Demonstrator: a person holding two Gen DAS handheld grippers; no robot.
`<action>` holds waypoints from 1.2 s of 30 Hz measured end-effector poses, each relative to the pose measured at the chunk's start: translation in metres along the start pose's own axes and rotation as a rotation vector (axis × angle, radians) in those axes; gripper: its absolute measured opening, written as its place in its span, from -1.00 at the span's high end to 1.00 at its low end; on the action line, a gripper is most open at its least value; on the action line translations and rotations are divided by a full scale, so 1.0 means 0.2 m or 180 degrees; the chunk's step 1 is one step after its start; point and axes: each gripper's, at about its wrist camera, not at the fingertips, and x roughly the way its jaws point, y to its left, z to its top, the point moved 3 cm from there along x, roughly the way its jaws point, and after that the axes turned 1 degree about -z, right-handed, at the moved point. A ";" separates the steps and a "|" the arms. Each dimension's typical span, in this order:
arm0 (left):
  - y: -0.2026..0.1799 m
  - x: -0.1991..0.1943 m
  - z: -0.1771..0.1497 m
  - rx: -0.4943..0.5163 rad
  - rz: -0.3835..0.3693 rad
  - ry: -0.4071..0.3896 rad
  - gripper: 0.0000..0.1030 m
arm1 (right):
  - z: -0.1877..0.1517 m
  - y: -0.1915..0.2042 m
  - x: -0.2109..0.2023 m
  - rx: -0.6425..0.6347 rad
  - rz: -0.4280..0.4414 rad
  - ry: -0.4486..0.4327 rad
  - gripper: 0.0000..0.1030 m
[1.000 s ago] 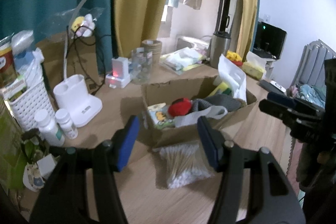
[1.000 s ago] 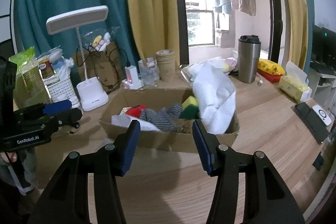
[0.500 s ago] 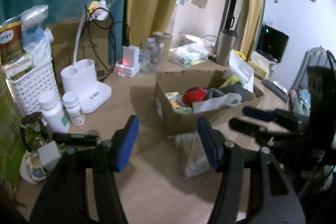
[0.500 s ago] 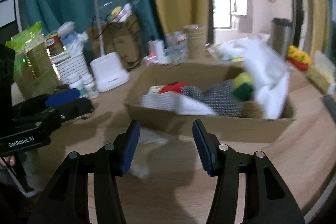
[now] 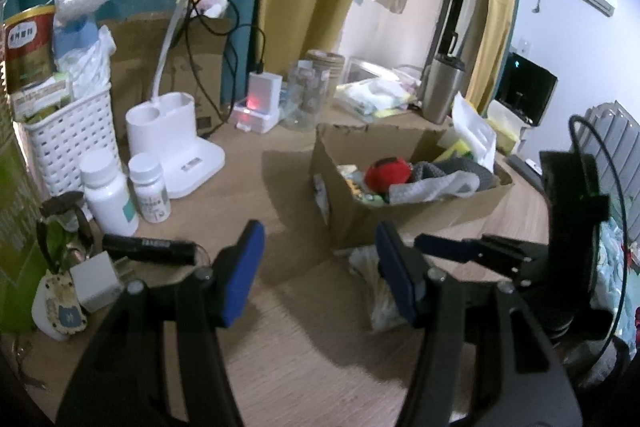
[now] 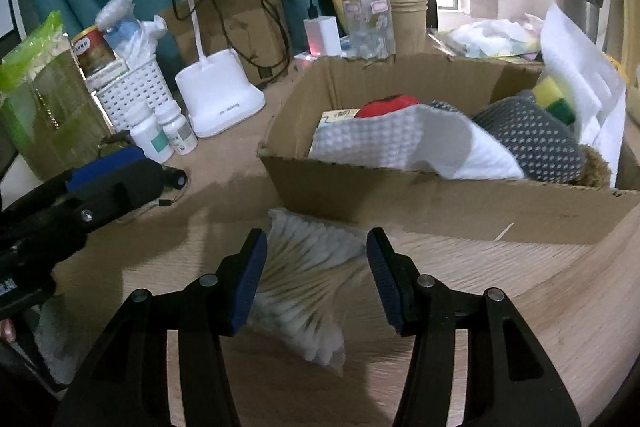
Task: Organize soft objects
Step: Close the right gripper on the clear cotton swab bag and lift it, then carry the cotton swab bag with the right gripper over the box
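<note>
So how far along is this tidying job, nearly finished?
Mostly, it seems. The cardboard box already holds cloths, a red plush and sponges. The right gripper is open around the bag of cotton swabs on the table, not gripping yet. Lifting it into the box remains.

Ahead of the right gripper [image 6: 316, 281], bare tabletop [image 6: 500, 291] is blocked by the cardboard box [image 6: 440, 195] wall. A bag of cotton swabs [image 6: 308, 279] is spanned below its jaws. Leftward passage is narrowed by the left gripper [image 6: 100, 183] and two bottles [image 6: 160, 131].
</note>
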 end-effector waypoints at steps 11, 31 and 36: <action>0.02 0.01 0.00 -0.0040 0.0021 0.0026 -0.16 | -0.03 -0.03 0.04 0.0089 -0.0188 0.0092 -0.38; 0.01 0.03 -0.01 0.0010 0.0048 0.0028 -0.16 | -0.07 0.08 -0.04 -0.0242 0.0022 -0.0018 0.27; -0.03 0.01 0.00 0.0069 0.0050 -0.0015 -0.16 | -0.07 0.04 -0.13 -0.0227 0.0019 -0.0129 0.27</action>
